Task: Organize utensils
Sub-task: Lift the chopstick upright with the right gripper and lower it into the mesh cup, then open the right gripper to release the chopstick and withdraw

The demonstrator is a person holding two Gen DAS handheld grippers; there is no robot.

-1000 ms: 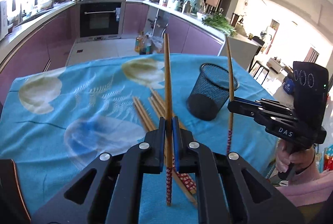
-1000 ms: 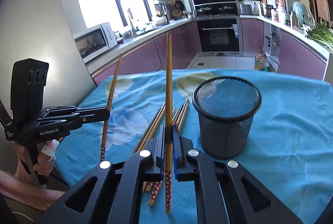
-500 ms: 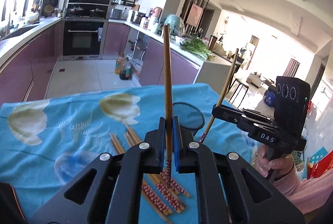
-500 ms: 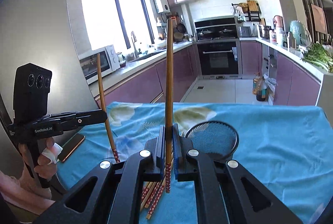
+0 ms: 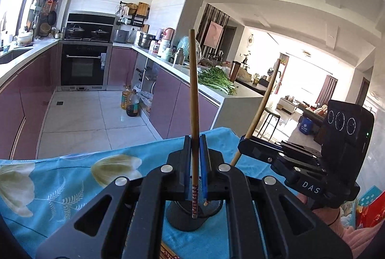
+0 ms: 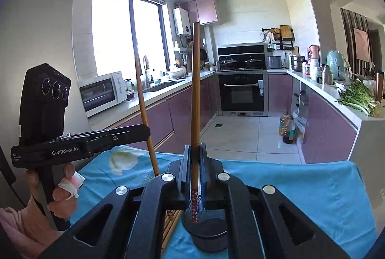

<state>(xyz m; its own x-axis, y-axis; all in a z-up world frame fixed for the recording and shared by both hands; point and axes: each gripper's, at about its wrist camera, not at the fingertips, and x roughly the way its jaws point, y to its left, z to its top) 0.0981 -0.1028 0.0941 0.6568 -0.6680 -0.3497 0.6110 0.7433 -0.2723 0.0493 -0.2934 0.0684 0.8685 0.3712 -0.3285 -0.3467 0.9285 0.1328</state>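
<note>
A: What has just changed?

B: Both tongs have come up off the counter. The left tongs are clamped on a chopstick, held upright. The right tongs are clamped on a second chopstick, also upright. Each patterned lower end now hangs over the mouth of the mesh cup, which shows just below the fingers in both wrist views.

A: And what does that mean for the job?

B: I judge the carry nearly done. Both sticks look lined up to go down into the cup together. Lowering and letting go is not yet done.

A: How does it differ from a second ago?

B: Then the tongs sat low, looking down on the cloth. The cup stood off to the right of the left stick, well apart from it, and the spare sticks lay in plain sight. Now the views take in the kitchen more than the counter. The cup sits straight under the tips. Of the spare sticks only a few ends show, beside the cup in the right view.

A: Has either grip changed?

B: No. Both stayed clamped throughout. The right stick leans a little, as seen from the left view.
</note>
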